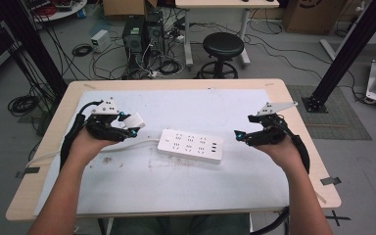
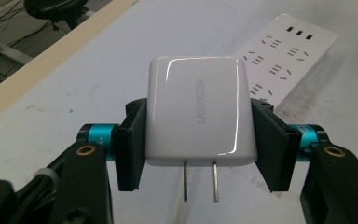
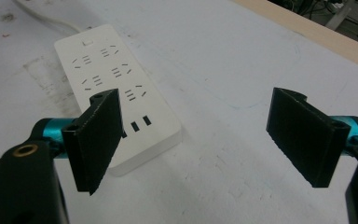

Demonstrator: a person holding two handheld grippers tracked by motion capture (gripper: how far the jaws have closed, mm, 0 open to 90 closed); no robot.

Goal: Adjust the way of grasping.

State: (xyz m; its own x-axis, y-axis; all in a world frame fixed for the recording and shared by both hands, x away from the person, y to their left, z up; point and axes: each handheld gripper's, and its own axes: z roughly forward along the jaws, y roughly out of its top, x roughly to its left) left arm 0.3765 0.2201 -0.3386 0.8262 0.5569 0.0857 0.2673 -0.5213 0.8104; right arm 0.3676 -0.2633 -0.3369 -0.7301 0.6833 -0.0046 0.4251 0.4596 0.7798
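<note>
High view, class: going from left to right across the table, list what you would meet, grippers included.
Left gripper holding the white charger → white power strip → right gripper, its fingers apart and holding nothing.

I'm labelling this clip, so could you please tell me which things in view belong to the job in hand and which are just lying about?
In use:
- white charger, clamped in the left gripper
- power strip on the table
- right gripper, open, empty

Lying about:
- stool
- floor cables
- computer towers
</note>
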